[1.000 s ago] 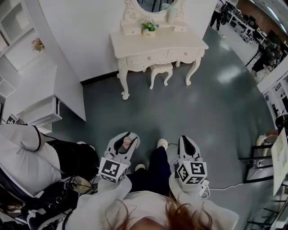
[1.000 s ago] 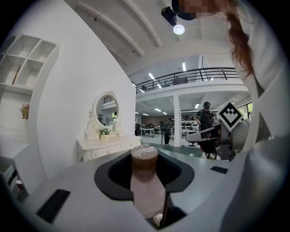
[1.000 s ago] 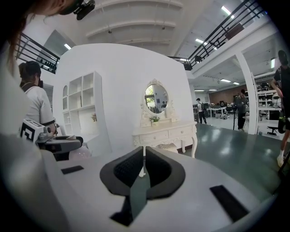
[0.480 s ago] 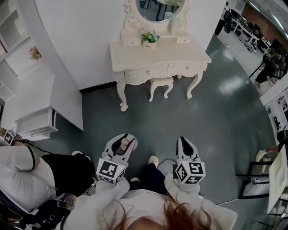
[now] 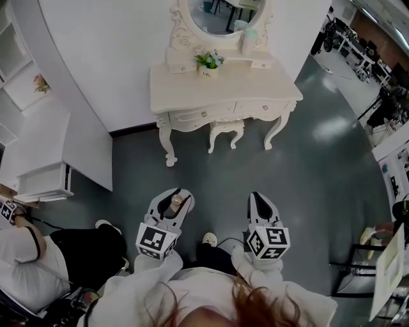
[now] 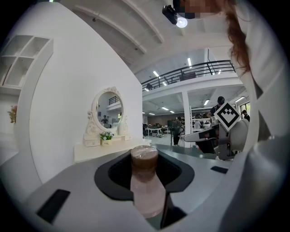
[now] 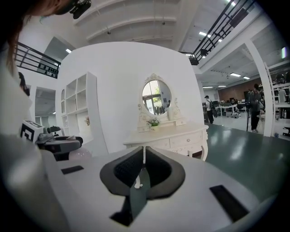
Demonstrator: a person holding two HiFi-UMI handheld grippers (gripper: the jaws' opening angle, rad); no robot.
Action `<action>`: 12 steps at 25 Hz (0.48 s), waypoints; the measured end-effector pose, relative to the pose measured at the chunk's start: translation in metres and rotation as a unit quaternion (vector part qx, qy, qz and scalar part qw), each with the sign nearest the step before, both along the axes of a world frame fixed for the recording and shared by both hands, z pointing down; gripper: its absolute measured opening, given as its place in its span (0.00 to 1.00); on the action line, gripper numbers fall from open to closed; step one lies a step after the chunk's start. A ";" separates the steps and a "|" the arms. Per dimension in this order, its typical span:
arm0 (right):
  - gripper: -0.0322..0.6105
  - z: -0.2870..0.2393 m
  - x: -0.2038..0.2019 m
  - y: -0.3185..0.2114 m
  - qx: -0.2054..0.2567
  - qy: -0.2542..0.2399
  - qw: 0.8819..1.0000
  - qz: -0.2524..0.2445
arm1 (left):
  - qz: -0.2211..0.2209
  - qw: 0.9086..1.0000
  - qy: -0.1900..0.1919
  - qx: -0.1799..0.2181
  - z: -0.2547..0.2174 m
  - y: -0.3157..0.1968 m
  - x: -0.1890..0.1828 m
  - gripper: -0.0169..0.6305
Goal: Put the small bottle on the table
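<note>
The small bottle point(image 6: 145, 181), pale pink with a brown top wrapped in clear film, stands upright between the jaws of the left gripper point(image 5: 179, 193), which are clamped against its sides and hold it in the air above the grey floor point(image 5: 307, 172), well apart from the table. In the head view the bottle's cap shows just inside the gripper's tips. Beside it, the right gripper point(image 5: 259, 195) points the same way with its jaws pressed together and nothing between them. Ahead of both stands the white dressing table point(image 5: 255, 86) against a white wall, with an oval mirror point(image 5: 220, 13), a small pot of flowers point(image 5: 208, 61) on its top and a stool point(image 5: 227, 131) tucked beneath. A white shelf unit point(image 5: 38, 147) stands to the left, and another person point(image 5: 25, 268) is at the lower left.
</note>
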State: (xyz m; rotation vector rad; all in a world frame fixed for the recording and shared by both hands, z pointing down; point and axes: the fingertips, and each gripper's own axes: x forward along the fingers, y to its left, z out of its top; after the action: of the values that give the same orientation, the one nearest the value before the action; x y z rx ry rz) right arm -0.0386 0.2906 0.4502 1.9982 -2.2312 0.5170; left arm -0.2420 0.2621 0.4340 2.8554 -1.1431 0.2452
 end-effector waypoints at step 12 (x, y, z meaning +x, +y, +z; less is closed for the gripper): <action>0.11 0.010 0.062 -0.039 -0.004 -0.006 1.000 0.001 | 0.006 1.000 -0.005 -0.002 0.009 -0.045 0.067 0.24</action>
State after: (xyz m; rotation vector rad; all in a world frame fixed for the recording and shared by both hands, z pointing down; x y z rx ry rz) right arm 0.0235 0.2514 0.4604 1.9974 -2.2304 0.5387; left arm -0.1752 0.2173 0.4430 2.8612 -1.1250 0.2634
